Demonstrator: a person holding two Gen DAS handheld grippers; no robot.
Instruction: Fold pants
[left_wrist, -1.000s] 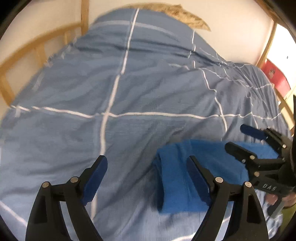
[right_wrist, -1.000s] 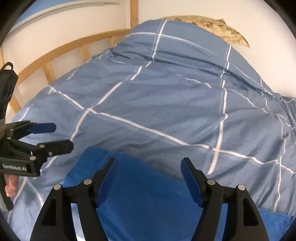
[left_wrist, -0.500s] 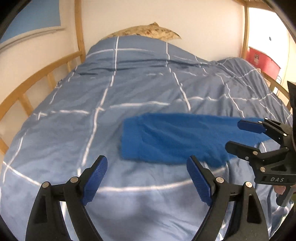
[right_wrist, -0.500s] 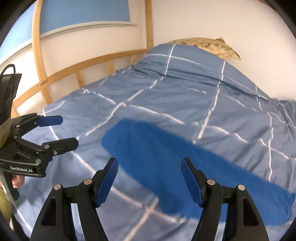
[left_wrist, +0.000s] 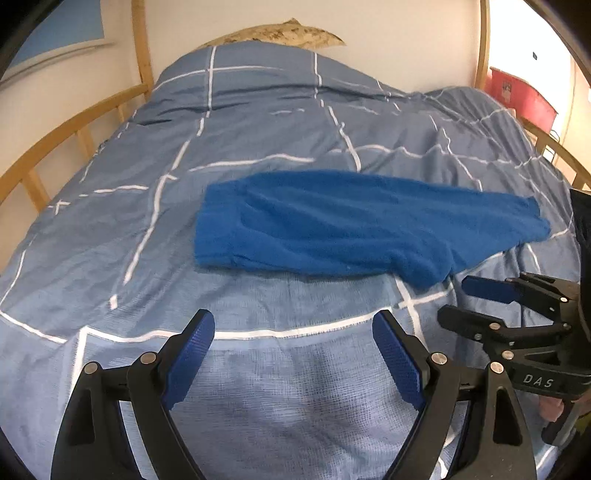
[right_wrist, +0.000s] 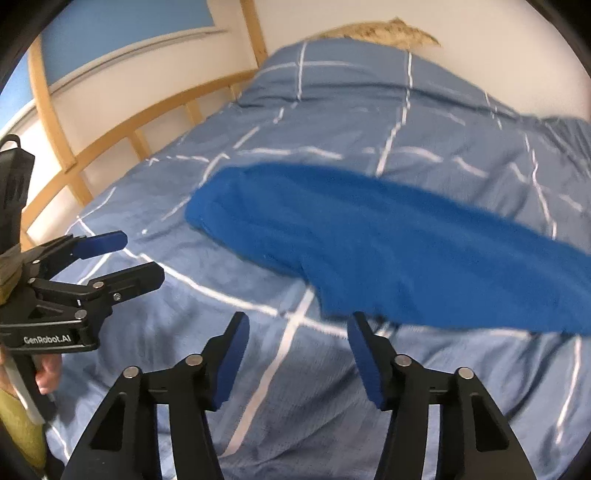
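pants (left_wrist: 354, 229): blue, lying flat across the blue checked bed (left_wrist: 258, 129), folded lengthwise, at 12 o'clock of both grippers
left gripper (left_wrist: 293, 354): angled down over bare cover, jaws wide apart, holding nothing
right gripper (right_wrist: 297, 358): angled down, jaws have just been narrowing, nothing between them; pants edge just beyond
pillow (left_wrist: 280, 33): at 12 o'clock, far end

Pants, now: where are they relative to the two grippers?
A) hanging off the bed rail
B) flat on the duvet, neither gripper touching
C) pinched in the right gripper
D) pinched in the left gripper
B: the blue pants lie lengthwise on the checked duvet, beyond the open left gripper and right gripper, both with nothing between their pads.
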